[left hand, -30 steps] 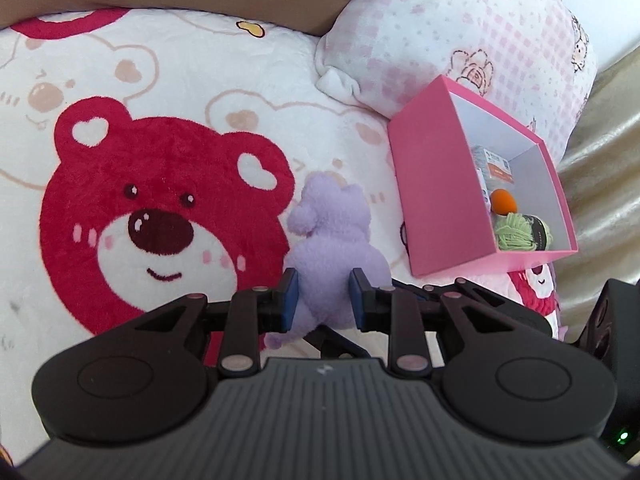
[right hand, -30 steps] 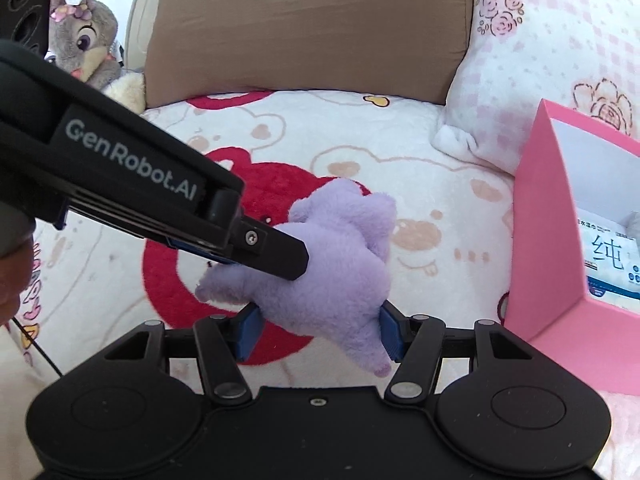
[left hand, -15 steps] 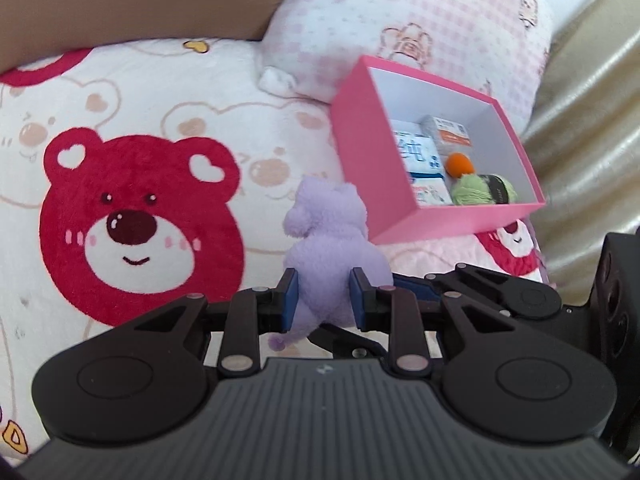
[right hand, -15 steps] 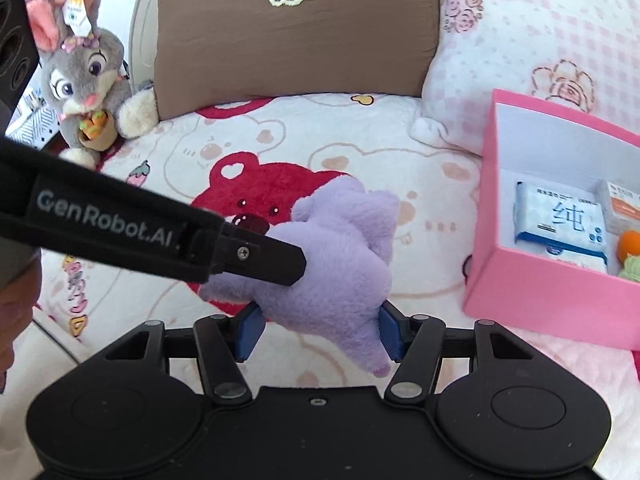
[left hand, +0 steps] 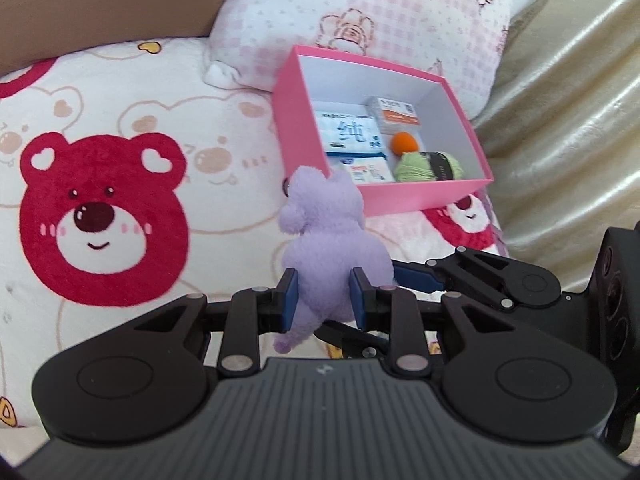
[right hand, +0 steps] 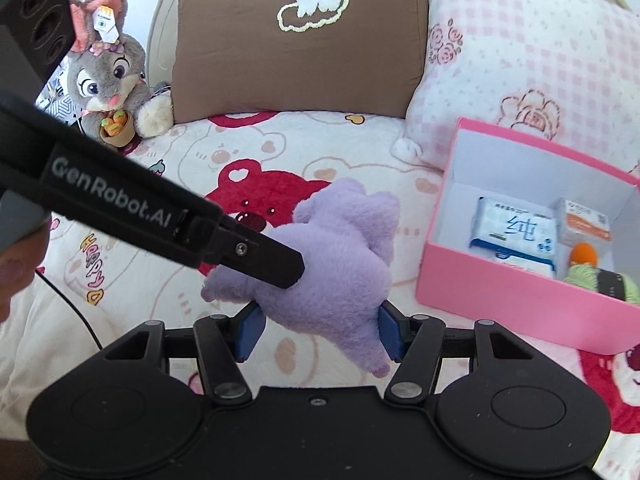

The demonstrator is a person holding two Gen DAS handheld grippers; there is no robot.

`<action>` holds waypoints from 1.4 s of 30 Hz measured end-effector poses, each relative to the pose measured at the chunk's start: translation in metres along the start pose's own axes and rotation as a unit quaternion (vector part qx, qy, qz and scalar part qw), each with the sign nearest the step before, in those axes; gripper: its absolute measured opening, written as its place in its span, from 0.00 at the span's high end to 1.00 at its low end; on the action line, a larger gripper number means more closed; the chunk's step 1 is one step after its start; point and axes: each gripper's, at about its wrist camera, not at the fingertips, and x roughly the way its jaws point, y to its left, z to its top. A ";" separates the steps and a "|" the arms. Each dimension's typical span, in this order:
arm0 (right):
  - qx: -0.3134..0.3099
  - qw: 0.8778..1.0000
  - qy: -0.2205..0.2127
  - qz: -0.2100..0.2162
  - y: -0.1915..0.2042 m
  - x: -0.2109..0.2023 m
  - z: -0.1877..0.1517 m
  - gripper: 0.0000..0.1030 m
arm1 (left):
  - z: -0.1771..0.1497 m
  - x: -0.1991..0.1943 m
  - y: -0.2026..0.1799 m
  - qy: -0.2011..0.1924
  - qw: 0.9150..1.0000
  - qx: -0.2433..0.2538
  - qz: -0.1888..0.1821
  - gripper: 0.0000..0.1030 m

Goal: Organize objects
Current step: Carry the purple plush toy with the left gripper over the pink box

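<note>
We hold the fluffy purple plush toy [left hand: 328, 240] above the bear-print blanket [left hand: 160, 152] with both grippers: our left gripper [left hand: 323, 305] pinches its lower part, and our right gripper [right hand: 318, 332] pinches its body from both sides. Just beside it stands the open pink cardboard box [right hand: 500, 292], with tissue packs [right hand: 516, 232], an orange ball [left hand: 405, 142] and green yarn [left hand: 416, 166] inside.

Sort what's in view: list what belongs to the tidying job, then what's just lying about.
Job: purple plush toy, held by left gripper and right gripper; pink box with tissue packs, orange ball, green yarn.
Lying about: grey bunny plush, brown pillow, pink pillow.
</note>
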 end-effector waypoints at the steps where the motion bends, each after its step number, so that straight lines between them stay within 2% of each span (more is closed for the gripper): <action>1: -0.001 1.000 0.000 -0.001 -0.001 -0.004 -0.001 0.38 | 0.000 -0.001 -0.004 0.001 1.000 0.003 -0.001 0.76; 10: -0.020 0.999 -0.017 -0.022 -0.013 -0.030 0.004 0.38 | 0.008 -0.008 -0.036 -0.011 0.999 0.033 -0.006 0.76; 24: -0.026 0.996 -0.059 -0.060 -0.045 -0.050 0.032 0.38 | 0.050 -0.009 -0.063 -0.045 0.997 0.058 -0.023 0.76; 32: -0.008 0.995 -0.076 -0.067 -0.083 -0.048 0.053 0.38 | 0.084 0.010 -0.079 -0.071 0.994 0.071 -0.031 0.75; 38: -0.009 0.994 -0.072 -0.082 -0.116 -0.033 0.071 0.38 | 0.118 0.042 -0.093 -0.073 0.994 0.080 -0.030 0.75; 40: -0.008 0.995 -0.067 -0.080 -0.127 -0.027 0.076 0.38 | 0.126 0.052 -0.094 -0.071 0.995 0.072 -0.025 0.75; 42: -0.007 0.995 -0.067 -0.070 -0.139 -0.022 0.080 0.38 | 0.129 0.059 -0.099 -0.079 0.993 0.084 -0.012 0.75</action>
